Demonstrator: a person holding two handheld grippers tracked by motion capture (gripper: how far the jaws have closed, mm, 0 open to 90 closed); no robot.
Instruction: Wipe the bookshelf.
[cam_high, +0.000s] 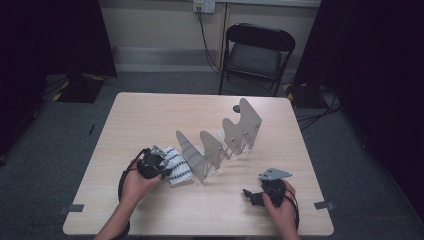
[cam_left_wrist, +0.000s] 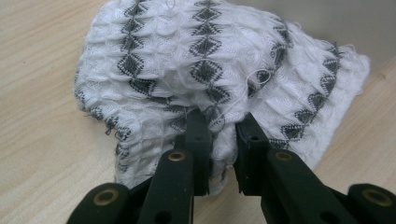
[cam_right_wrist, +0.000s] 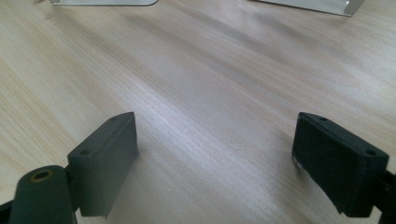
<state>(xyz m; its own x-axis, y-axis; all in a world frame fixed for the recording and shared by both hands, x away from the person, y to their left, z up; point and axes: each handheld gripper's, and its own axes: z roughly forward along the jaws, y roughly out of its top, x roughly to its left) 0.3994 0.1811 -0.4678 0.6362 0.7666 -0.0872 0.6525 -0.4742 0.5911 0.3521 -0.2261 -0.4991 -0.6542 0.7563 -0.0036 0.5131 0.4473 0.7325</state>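
A white knitted cloth with dark diamond stripes (cam_high: 176, 166) (cam_left_wrist: 210, 79) lies bunched on the wooden table (cam_high: 165, 120), just left of a row of grey metal dividers (cam_high: 220, 142). My left gripper (cam_high: 152, 165) (cam_left_wrist: 222, 135) is shut on a fold of this cloth, its jaws pinching the fabric near the cloth's near edge. My right gripper (cam_high: 248, 194) (cam_right_wrist: 215, 158) rests low over bare wood at the front right, jaws wide apart with nothing between them.
The metal dividers stand upright in a diagonal line across the table's middle, and their bases (cam_right_wrist: 299, 4) show at the top of the right gripper view. A small dark disc (cam_high: 236, 108) lies behind them. A black folding chair (cam_high: 256, 52) stands beyond the table's far edge.
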